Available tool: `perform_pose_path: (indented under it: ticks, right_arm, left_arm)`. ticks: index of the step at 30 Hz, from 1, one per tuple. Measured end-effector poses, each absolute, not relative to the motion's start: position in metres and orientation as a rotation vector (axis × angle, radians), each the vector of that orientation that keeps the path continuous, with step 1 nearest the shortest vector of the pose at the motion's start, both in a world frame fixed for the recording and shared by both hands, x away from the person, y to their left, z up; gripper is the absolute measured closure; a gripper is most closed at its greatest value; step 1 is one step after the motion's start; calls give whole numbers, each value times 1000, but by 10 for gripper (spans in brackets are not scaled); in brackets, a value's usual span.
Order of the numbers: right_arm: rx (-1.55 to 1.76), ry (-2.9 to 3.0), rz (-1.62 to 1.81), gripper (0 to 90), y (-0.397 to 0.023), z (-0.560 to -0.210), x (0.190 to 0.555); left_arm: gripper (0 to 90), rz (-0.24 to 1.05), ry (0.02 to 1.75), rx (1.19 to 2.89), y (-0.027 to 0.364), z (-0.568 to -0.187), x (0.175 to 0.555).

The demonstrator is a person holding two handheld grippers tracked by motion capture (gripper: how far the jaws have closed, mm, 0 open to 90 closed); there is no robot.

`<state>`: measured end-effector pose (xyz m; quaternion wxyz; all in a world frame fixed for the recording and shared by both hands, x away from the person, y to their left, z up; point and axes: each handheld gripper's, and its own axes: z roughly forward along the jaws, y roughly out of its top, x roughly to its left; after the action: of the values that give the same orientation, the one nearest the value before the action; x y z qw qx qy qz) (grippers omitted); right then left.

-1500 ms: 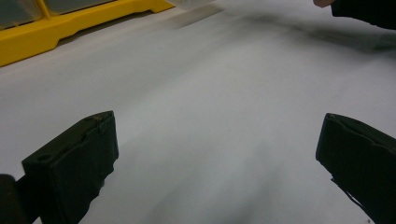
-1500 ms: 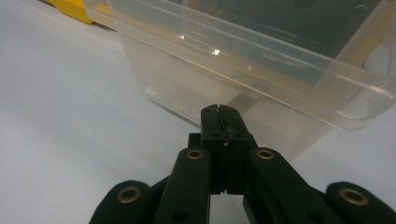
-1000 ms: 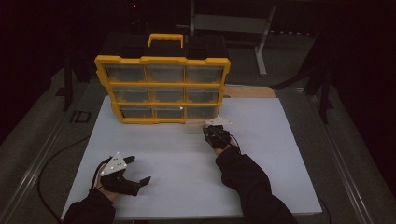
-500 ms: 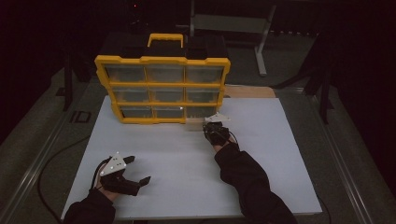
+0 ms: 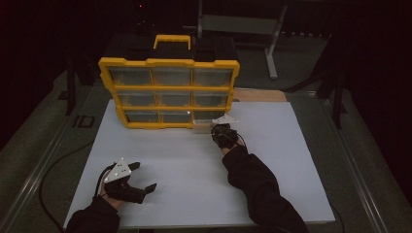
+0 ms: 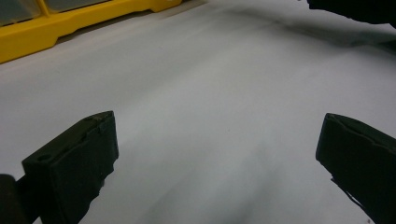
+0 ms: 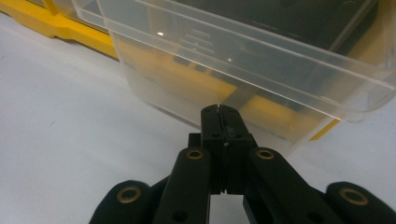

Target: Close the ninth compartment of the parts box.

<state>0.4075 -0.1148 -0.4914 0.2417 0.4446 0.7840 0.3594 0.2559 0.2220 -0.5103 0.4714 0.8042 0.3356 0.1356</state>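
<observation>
High view: the yellow organizer [image 5: 168, 92] stood tilted back at the far end of the white board [image 5: 291, 160]. Its bottom-right clear drawer [image 5: 204, 127] stuck out of the case front toward the person. The right gripper [image 5: 219, 130] sat right at that drawer's front, on the organizer's lower right corner. The left gripper [image 5: 141, 177] lay well in front of the organizer, near the board's close-left corner, away from the work.

Left gripper view: the left gripper [image 6: 215, 154] had its jaws spread wide with bare board between them, holding nothing. The organizer's yellow base [image 6: 70, 25] ran along the far side.

Right gripper view: the right gripper [image 7: 219, 114] had its jaws pressed fully together, tips meeting the drawer's front wall [image 7: 187, 88] low down, under the lip. No part of the drawer sat between the pads, so it read as a push contact, not a grip.

Judgement: the step looked like seating the drawer into the organizer. To do it well, push at mid-width of the front wall, straight along the slot, so the drawer doesn't skew and jam. Keep the tips low and level; the wall is slick and the tips could slide off. The organizer leans and may shift; the idle left gripper could brace it.
</observation>
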Motion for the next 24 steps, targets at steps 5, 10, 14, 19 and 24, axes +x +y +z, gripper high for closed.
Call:
perform_pose_path:
  ticks: [5, 10, 14, 19, 24]
  right_arm:
    - [1206, 2138, 970, 900, -113, -491, 411]
    - [1195, 2137, 961, 900, -111, -490, 414]
    - [1189, 2137, 959, 900, -108, -488, 416]
    - [1187, 2133, 958, 900, -106, -488, 420]
    - [1197, 2129, 956, 900, -106, -488, 424]
  left_arm:
    - [0, 333, 822, 1969, 222, -510, 256]
    - [0, 335, 823, 1968, 222, -511, 256]
    - [0, 335, 823, 1968, 223, -511, 256]
    - [0, 333, 822, 1968, 223, -511, 256]
    - [0, 332, 820, 1967, 223, -511, 256]
